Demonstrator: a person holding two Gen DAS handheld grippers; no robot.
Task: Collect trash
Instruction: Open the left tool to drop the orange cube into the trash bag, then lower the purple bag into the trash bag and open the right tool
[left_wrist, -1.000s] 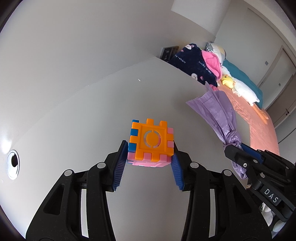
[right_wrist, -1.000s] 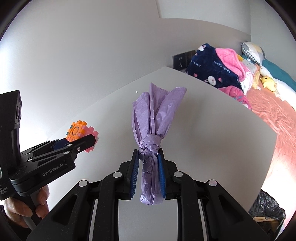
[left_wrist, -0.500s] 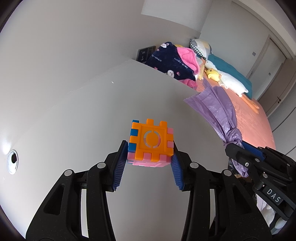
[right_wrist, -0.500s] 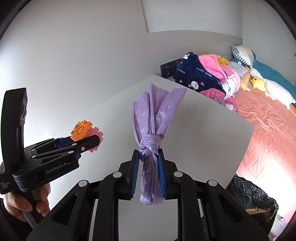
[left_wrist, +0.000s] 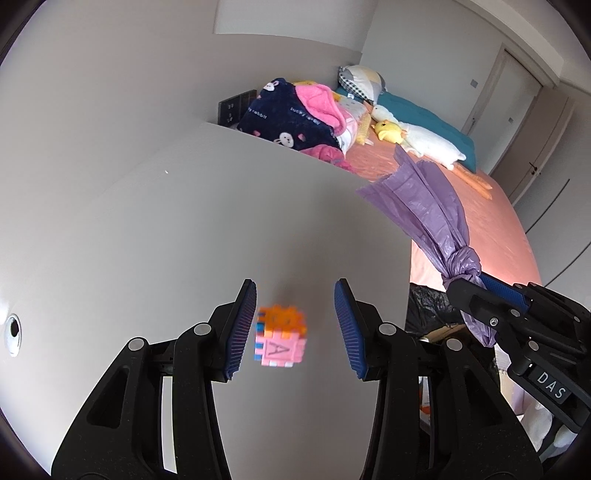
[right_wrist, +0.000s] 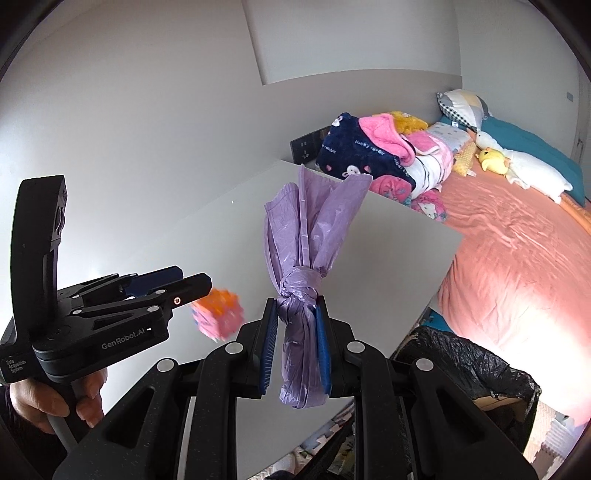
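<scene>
Above the white table (left_wrist: 147, 240), we note one change. The left gripper (left_wrist: 294, 291), which half a second ago clamped the toy cube (left_wrist: 281, 341) between its pads, now stands with its jaws spread. The cube is free, touching neither pad, blurred, and sits lower between the fingers than it did then. We read this as a release in mid-air. In the left wrist view the cube appears over the table, not over the bin (right_wrist: 472, 354), which lies past the table's right edge. We therefore judge that the cube probably lands on the table and needs a fresh grasp before it counts as collected. We cannot tell whether the release is intended.

The right gripper (right_wrist: 296, 310) shows no change: as in the earlier frames, it is closed on the purple bag (right_wrist: 306, 236), just below the bag's knot, with the bag's open end fanning out beyond the fingers. The bag is held in the air and is not yet over the bin.

Count, largest first:
- bed (right_wrist: 517, 258): one
- white table: one
- bin, black liner: one
- grippers: two
- purple bag: one
- toy cube: one
</scene>
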